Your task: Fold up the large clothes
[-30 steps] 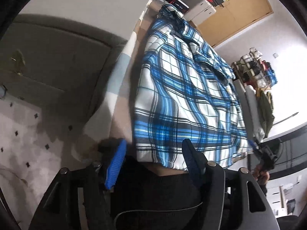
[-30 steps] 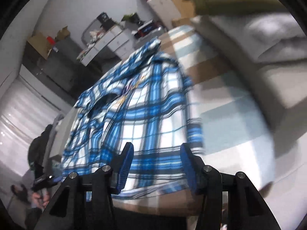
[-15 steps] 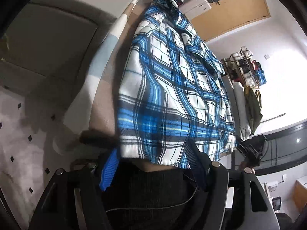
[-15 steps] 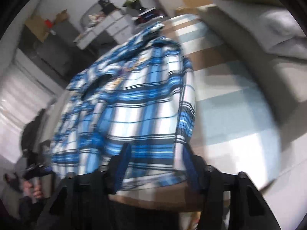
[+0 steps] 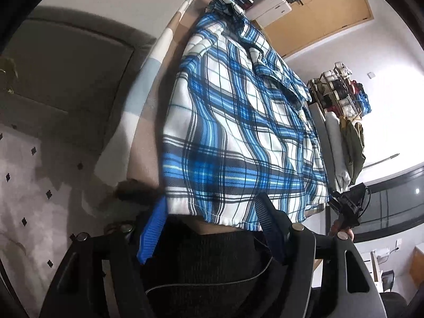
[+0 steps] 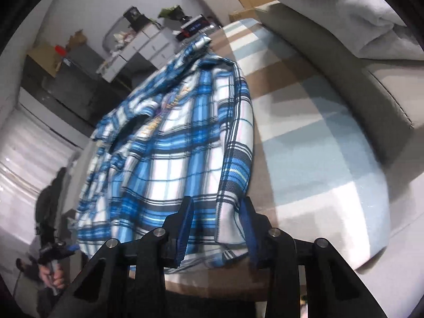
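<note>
A blue and white plaid shirt (image 5: pixel 238 122) lies flat on the striped bed cover (image 5: pixel 143 98), collar at the far end. My left gripper (image 5: pixel 212 201) is at the near hem, jaws wide apart around the hem's left corner, pads not pressing it. In the right wrist view the same shirt (image 6: pixel 169 159) fills the middle of the bed cover (image 6: pixel 304 137). My right gripper (image 6: pixel 217 201) is shut on the bunched right corner of the hem. Each view shows the other gripper small at the hem's far corner: the right gripper (image 5: pixel 347 206) and the left gripper (image 6: pixel 55 249).
A grey padded headboard (image 6: pixel 331 61) runs along the bed's side. Drawers and boxes (image 6: pixel 143 42) stand beyond the collar end, near a wooden door (image 5: pixel 318 16). A shelf with folded clothes (image 5: pixel 341 122) is on the far side. The person's dark top (image 5: pixel 212 259) is just below the hem.
The right jaws have narrowed onto the hem's right corner, which now bunches between them. The left gripper has come closer to the hem and its jaws stand slightly wider.
</note>
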Tool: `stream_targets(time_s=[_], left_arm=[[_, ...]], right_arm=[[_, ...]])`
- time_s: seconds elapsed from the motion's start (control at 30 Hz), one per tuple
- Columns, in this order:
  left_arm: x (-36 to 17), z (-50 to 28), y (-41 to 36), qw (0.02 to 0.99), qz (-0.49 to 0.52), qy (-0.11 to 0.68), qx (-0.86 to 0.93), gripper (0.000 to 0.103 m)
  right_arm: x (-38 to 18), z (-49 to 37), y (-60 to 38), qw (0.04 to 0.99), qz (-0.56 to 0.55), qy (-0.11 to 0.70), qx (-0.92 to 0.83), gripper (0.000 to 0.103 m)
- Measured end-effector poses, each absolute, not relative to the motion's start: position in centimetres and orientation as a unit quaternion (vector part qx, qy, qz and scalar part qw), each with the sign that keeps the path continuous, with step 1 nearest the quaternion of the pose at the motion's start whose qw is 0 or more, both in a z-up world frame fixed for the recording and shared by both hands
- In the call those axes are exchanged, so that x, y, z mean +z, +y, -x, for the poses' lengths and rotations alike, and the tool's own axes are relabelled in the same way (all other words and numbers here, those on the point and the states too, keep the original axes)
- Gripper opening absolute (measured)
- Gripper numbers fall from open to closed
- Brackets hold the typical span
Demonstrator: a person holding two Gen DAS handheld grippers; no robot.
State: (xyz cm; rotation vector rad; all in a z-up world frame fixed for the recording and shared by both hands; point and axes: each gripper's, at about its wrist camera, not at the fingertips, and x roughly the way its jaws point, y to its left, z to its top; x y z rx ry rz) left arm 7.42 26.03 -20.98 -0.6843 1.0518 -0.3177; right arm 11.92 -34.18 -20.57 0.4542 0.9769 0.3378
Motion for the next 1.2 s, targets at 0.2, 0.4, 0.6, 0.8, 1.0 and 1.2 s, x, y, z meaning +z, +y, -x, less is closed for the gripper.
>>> stream_targets(time_s=[0.2,0.4,0.6,0.8,1.0,1.2], left_arm=[[-19.3,-7.3,25.5,0.808,0.321,0.462,-0.175,0.062],[-20.8,-9.1,25.2,0.808,0.31,0.476,-0.158,0.062],[-20.5,-8.6,25.3,0.818,0.303,0.466,-0.147,0.063],[-21.0,-8.7,24.7,0.827,0.267,0.481,-0.118,0.0],[-21.2,-7.8,24.9,0.845,0.245,0.461,-0.113,0.0],[-19.8,-6.2,24.3,0.842,0.253,0.458,-0.135,0.0]], right_arm=[[-19.9,-11.5,-33.1,0.862,-0.175,0.448,0.158,0.005],[-19.8,-11.7,-32.5,0.862,-0.162,0.454,0.16,0.008],[-20.2,-12.0,-32.5,0.862,-0.147,0.466,0.137,0.017],[-19.9,-12.2,-32.7,0.864,-0.162,0.453,0.147,0.003],[-18.1,-11.1,-34.0,0.88,-0.152,0.431,0.128,0.003],[-17.7,-9.6,-35.3,0.877,-0.149,0.441,0.119,0.003]])
